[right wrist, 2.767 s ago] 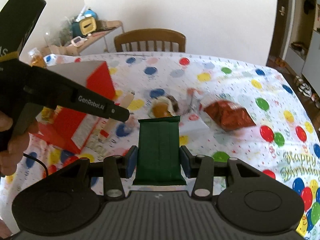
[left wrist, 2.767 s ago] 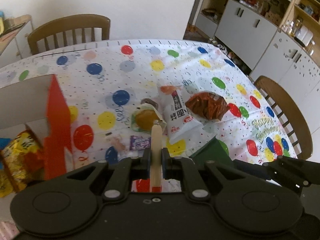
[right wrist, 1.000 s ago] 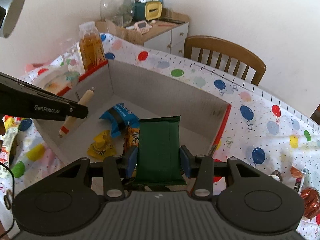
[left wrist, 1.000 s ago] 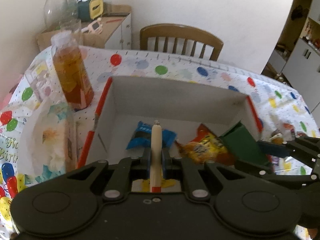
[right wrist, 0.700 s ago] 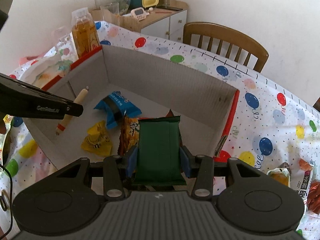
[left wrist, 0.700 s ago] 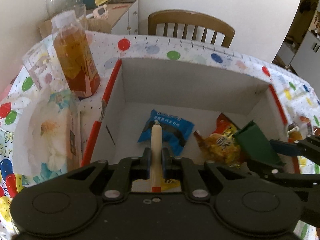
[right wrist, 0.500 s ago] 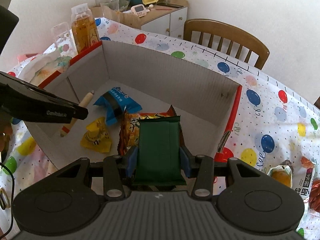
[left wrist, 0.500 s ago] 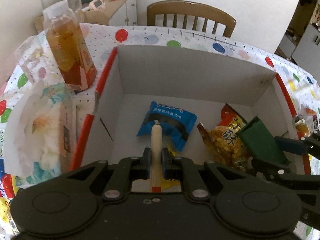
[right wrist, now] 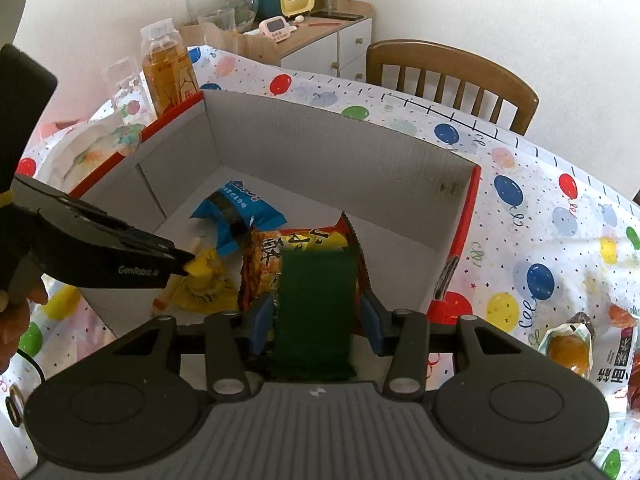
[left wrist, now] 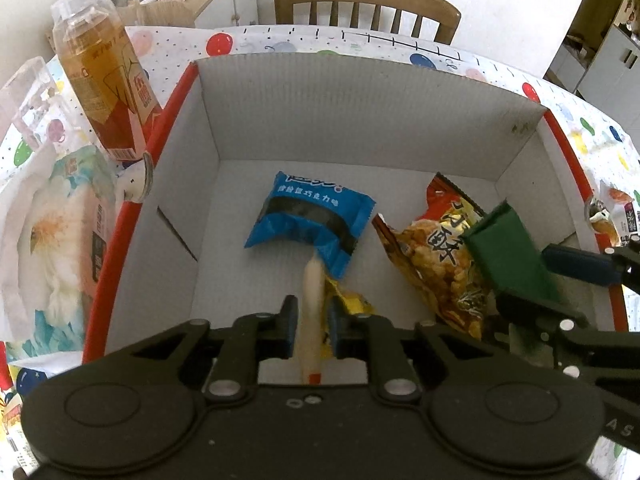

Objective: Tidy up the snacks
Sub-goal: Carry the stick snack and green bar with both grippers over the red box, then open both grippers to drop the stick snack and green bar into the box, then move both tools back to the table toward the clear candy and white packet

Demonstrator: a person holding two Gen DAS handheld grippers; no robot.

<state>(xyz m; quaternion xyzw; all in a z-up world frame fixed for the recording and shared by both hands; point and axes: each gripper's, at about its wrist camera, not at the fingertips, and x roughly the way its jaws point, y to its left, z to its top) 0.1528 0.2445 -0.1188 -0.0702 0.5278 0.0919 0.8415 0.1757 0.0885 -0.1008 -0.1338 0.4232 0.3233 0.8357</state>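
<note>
Left gripper [left wrist: 311, 330] has just been opening, its jaws now standing slightly off the cream sausage stick [left wrist: 310, 320] that lies between them, low inside the cardboard box [left wrist: 360, 120] on the counter [right wrist: 540, 208]. Right gripper [right wrist: 316, 320] we note at the box's near edge with the green snack bar [right wrist: 314, 312] between its jaws; the pads show small gaps, so we cannot tell whether they clamp it. We record a blue packet [left wrist: 308, 220], an orange packet [left wrist: 440, 256] and a yellow packet [right wrist: 200, 284] on the box floor.
</note>
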